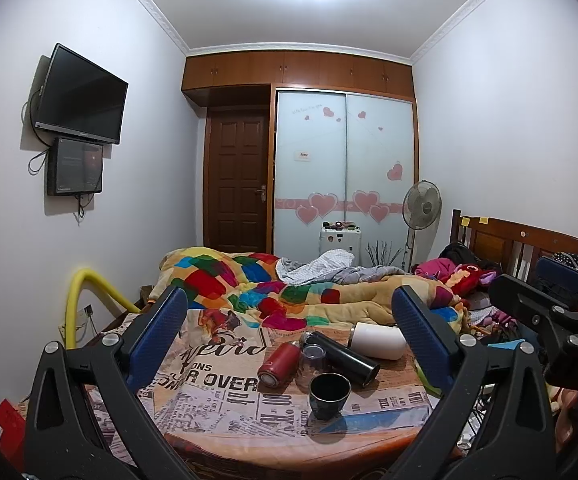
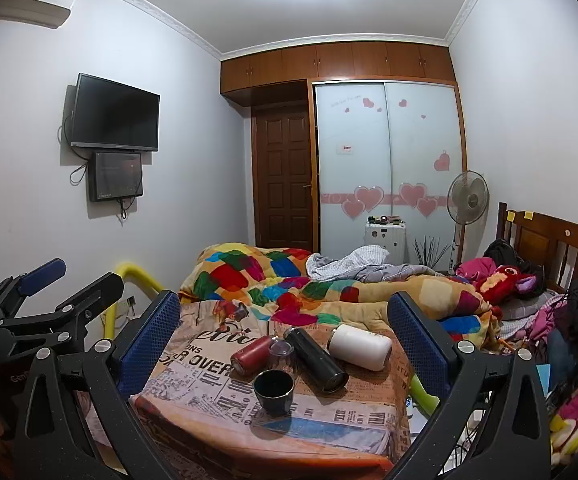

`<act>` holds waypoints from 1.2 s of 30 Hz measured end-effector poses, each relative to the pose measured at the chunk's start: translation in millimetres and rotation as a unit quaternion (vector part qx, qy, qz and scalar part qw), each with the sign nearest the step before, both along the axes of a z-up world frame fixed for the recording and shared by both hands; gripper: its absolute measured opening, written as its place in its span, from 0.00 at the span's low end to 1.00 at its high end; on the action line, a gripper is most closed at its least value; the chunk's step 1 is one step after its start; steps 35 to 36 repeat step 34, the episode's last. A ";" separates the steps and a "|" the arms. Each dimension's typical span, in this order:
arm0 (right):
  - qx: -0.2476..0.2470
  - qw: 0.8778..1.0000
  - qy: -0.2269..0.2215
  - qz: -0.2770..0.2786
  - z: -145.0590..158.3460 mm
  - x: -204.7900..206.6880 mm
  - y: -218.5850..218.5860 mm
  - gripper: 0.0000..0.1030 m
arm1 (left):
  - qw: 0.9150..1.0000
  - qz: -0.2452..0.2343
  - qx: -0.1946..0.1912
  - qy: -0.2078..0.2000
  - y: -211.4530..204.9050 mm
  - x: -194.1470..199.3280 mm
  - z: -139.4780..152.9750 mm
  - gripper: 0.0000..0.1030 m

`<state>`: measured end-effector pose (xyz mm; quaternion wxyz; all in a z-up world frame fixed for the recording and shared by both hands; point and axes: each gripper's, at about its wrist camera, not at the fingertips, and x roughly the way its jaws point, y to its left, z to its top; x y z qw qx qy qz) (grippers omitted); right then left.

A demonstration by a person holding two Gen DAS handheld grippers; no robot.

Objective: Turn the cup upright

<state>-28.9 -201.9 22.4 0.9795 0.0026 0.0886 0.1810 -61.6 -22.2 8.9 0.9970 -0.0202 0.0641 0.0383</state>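
On a small table with a newspaper-print cloth [image 1: 217, 400] [image 2: 193, 392] a dark cup [image 1: 329, 395] [image 2: 273, 392] stands upright near the front. Behind it lie on their sides a red flask [image 1: 279, 363] [image 2: 251, 354], a black flask [image 1: 345, 358] [image 2: 315, 360] and a white flask [image 1: 377, 339] [image 2: 361, 346]. A clear glass [image 1: 313, 358] [image 2: 281, 350] stands mouth down between the red and black flasks. My left gripper [image 1: 289, 344] is open and empty, held back from the table. My right gripper [image 2: 285, 340] is open and empty too; it also shows at the right of the left wrist view [image 1: 549, 312].
A bed with a colourful patchwork quilt [image 1: 249, 284] [image 2: 273, 276] lies behind the table. A yellow pipe [image 1: 89, 284] runs at the left wall. Clothes and a wooden headboard [image 1: 521, 240] are at the right. A fan [image 1: 421, 208] stands by the wardrobe.
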 end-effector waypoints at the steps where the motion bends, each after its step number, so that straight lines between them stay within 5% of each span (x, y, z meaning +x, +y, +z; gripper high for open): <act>1: 0.000 1.000 0.000 0.000 0.0 -0.3 0.1 1.00 | 1.000 -0.002 0.000 0.001 0.5 0.3 0.1 1.00; 36: -0.006 1.000 0.002 0.002 3.7 -0.8 -0.4 1.00 | 1.000 -0.015 -0.011 0.005 15.3 0.4 -4.0 1.00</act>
